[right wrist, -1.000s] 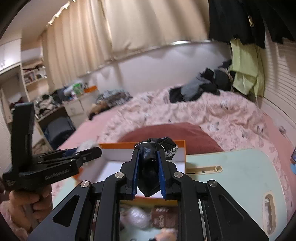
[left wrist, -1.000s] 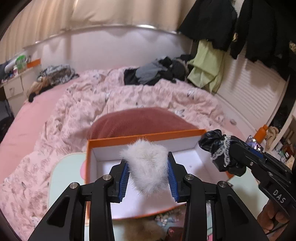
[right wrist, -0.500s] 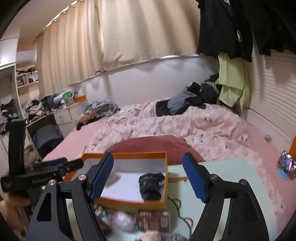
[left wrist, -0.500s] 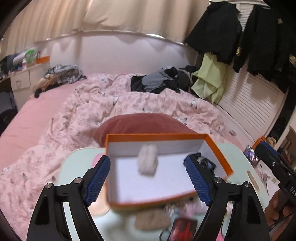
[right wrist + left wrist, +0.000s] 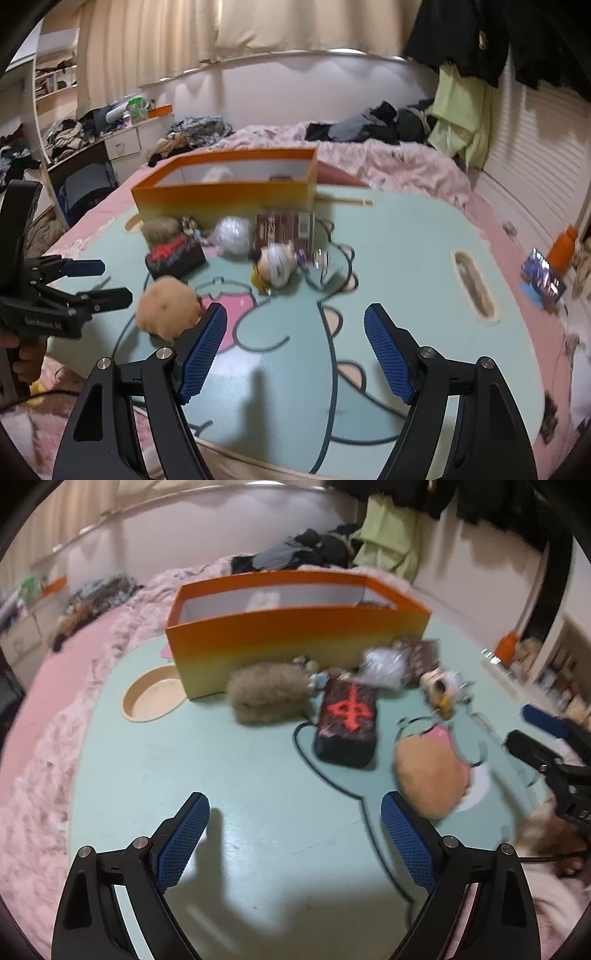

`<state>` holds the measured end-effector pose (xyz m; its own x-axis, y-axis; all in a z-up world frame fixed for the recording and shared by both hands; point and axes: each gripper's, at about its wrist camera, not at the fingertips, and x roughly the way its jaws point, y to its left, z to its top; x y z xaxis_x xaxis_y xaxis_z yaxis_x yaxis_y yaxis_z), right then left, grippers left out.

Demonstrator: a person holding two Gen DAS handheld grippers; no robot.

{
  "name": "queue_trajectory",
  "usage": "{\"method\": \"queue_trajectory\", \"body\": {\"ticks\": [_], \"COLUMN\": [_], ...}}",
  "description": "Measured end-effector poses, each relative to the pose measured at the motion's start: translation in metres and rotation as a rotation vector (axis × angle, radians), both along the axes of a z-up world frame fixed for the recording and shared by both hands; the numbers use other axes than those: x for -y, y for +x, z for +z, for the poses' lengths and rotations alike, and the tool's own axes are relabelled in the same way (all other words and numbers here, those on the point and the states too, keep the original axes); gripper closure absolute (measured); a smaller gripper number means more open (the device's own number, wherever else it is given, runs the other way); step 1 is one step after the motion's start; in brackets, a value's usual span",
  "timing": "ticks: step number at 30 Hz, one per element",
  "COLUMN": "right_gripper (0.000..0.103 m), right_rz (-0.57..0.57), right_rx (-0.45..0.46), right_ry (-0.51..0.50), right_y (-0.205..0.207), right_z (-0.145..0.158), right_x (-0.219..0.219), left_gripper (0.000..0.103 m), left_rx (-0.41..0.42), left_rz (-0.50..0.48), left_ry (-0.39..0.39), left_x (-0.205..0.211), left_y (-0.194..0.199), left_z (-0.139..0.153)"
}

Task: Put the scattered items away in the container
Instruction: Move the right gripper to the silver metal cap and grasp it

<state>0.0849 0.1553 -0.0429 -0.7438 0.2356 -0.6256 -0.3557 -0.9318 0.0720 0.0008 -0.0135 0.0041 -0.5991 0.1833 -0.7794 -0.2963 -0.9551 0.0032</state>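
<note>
1. The left gripper (image 5: 295, 840) stands wide with nothing between its blue pads; its jaws have just been opening. It hangs over bare pale-green tray table (image 5: 221, 768).
2. The right gripper (image 5: 295, 350) also stands wide and empty, its jaws having just opened, over the cartoon print on the same table.
3. The orange box (image 5: 295, 635) sits well ahead of both grippers at the far edge of the table. A white fluffy item (image 5: 264, 600) shows inside it, past the near wall.
4. Ahead of the left gripper, just before the box, lies a grey-brown fluffy ball (image 5: 266, 694); right of that a black pouch with a red mark (image 5: 347, 723).
5. A tan fluffy ball (image 5: 430, 775) lies just ahead and right of the left gripper's right pad; in the right wrist view it is just beyond the right gripper's left pad.
6. Further ahead lie a silvery wrapped bundle (image 5: 232, 234), a brown packet (image 5: 284, 229) and a small white-headed figure (image 5: 275, 267), near the box.
</note>
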Motion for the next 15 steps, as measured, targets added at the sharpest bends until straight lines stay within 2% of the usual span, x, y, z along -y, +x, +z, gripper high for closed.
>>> {"method": "queue_trajectory", "body": {"ticks": [4,7,11,15], "right_gripper": [0.026,0.026,0.001,0.0], "right_rz": [-0.032,-0.067,-0.115,-0.116], "right_rx": [0.075,0.123,0.149,0.163], "right_ry": [-0.005,-0.032,-0.052,-0.039], "right_y": [-0.006,-0.009,-0.006,-0.007], "right_z": [-0.015,-0.023,-0.029,-0.029], "right_x": [0.0,-0.007,-0.019,-0.019], "left_gripper": [0.0,0.0,0.0,0.0], "left_rx": [-0.02,-0.051,-0.088,-0.096], "left_rz": [0.019,0.011,0.02,0.028], "left_ry": [-0.007,0.002,0.011,0.013], "left_x": [-0.002,-0.003,-0.006,-0.007], "left_y": [0.003,0.006,0.01,0.011], "left_z": [-0.007,-0.008,-0.01,-0.011]}}
